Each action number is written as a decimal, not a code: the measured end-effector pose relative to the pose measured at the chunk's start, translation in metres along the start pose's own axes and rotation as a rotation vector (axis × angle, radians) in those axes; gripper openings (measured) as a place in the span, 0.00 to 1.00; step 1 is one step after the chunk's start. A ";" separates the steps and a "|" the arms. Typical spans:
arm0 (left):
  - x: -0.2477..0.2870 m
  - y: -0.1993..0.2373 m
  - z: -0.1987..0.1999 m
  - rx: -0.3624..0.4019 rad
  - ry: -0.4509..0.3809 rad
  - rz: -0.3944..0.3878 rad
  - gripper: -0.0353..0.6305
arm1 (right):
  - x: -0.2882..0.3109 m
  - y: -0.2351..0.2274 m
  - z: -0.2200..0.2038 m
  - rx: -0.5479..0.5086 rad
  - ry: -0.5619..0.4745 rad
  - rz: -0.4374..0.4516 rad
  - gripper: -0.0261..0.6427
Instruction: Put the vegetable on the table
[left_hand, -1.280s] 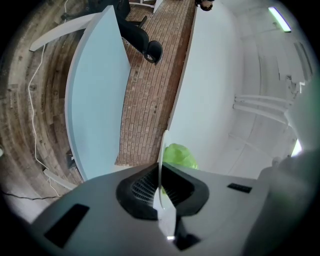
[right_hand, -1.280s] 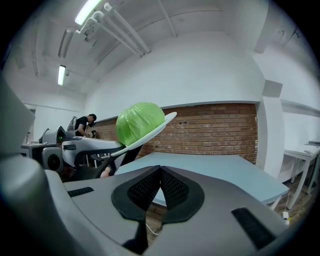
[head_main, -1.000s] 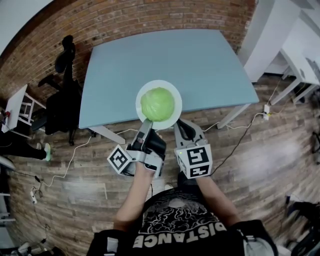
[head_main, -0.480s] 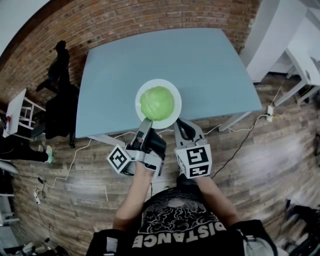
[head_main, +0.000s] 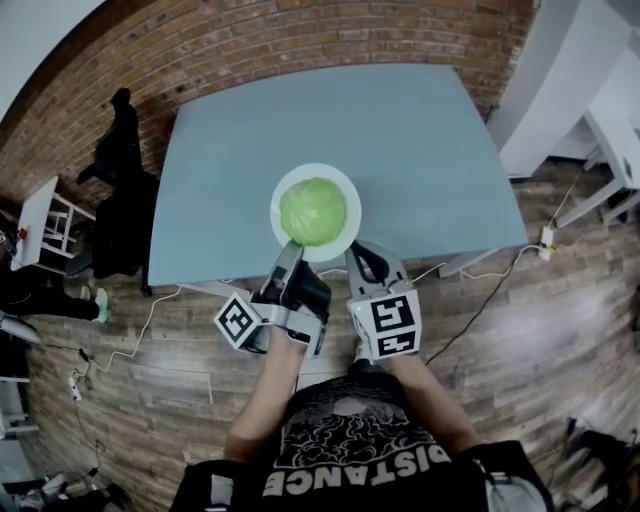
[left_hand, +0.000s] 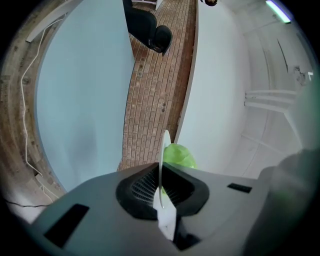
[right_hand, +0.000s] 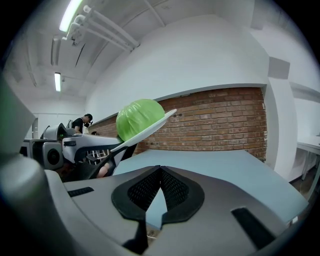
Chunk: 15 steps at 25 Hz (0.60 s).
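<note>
A round green cabbage (head_main: 313, 211) lies on a white plate (head_main: 283, 190). The plate hangs over the near part of the blue-grey table (head_main: 400, 140). My left gripper (head_main: 292, 247) is shut on the plate's near rim. In the left gripper view the plate (left_hand: 162, 160) runs edge-on between the jaws, with the cabbage (left_hand: 179, 155) behind it. My right gripper (head_main: 357, 250) stands just right of the plate, shut and empty. In the right gripper view the cabbage (right_hand: 137, 117) and the tilted plate (right_hand: 152, 129) show at upper left, above the closed right gripper (right_hand: 160, 175).
A black chair draped with dark clothing (head_main: 120, 190) stands at the table's left end, and a small white stand (head_main: 40, 215) lies further left. Cables (head_main: 140, 330) trail over the wooden floor. White desks (head_main: 600, 130) stand to the right. A brick wall runs behind.
The plate with the cabbage now sits further over the table: the table's near edge has come closer to me. Both grippers keep the same hold and spacing.
</note>
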<state>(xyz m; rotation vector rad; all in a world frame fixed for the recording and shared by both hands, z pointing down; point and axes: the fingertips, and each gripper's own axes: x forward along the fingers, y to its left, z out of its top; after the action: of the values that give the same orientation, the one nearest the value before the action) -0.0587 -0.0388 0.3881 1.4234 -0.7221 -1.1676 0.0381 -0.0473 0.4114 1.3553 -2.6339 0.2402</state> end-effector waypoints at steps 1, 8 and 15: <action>0.004 0.001 -0.001 0.001 -0.004 0.001 0.07 | 0.001 -0.004 0.001 0.001 -0.004 0.002 0.05; 0.022 0.008 -0.007 0.009 -0.021 0.013 0.07 | 0.009 -0.023 0.002 0.010 -0.008 0.023 0.05; 0.022 0.014 -0.007 -0.004 -0.041 0.026 0.07 | 0.012 -0.026 0.004 0.007 -0.002 0.037 0.05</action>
<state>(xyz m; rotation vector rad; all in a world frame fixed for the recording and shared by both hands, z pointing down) -0.0428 -0.0593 0.3955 1.3861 -0.7640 -1.1807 0.0528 -0.0724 0.4123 1.3105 -2.6646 0.2529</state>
